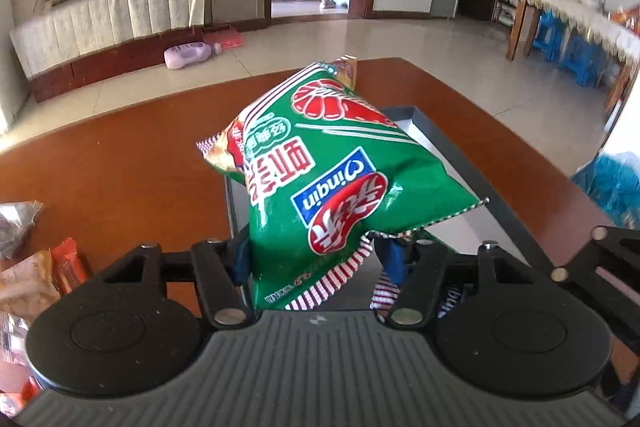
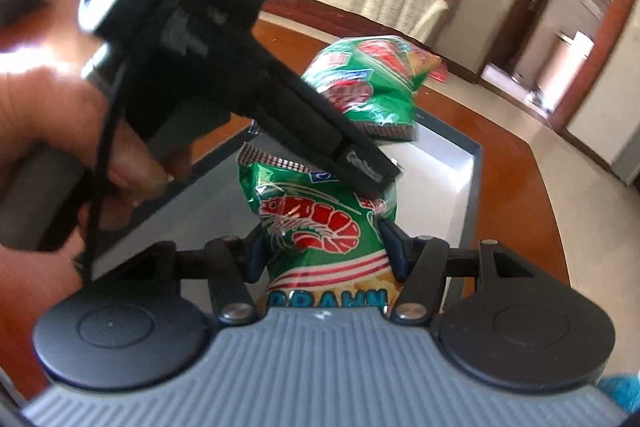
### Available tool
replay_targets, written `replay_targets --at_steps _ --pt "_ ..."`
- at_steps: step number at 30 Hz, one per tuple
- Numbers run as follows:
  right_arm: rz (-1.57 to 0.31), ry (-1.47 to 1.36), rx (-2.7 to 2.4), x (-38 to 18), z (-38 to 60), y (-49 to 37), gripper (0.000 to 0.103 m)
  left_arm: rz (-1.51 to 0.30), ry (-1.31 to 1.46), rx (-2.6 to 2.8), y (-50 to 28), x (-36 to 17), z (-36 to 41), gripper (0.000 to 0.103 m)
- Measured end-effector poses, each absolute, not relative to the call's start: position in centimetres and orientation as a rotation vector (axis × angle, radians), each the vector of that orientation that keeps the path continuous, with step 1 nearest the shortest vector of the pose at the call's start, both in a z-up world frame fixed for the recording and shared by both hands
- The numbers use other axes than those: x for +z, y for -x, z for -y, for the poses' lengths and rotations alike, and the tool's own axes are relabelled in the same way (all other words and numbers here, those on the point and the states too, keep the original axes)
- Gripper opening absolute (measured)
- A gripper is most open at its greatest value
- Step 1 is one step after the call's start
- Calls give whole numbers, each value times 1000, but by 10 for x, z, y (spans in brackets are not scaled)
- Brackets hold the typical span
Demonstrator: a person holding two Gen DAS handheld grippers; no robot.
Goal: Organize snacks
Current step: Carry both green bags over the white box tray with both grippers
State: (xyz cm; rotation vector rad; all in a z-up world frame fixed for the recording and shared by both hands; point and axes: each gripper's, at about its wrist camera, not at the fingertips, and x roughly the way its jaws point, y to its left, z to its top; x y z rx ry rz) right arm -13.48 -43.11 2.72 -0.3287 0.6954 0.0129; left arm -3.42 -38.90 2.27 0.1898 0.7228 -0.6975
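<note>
A green prawn-cracker bag with a red prawn print hangs tilted over a dark-rimmed box that is white inside. My left gripper is shut on the bag's lower end. In the right wrist view my right gripper is shut on a second green prawn bag, blue pads pressing both sides, above the same box. The left gripper crosses in from the upper left, and its bag sticks out over the box's far part.
The box sits on a brown wooden table. Several loose snack packets lie at the table's left edge. A hand holds the left gripper's handle close by. Something blue lies past the table's right edge.
</note>
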Motion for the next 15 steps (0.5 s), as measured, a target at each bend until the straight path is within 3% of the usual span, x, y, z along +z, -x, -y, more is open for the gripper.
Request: replay_targets --at_steps 15 --pt "-674 424 19 29 441 127 61 -692 -162 -639 21 27 399 68"
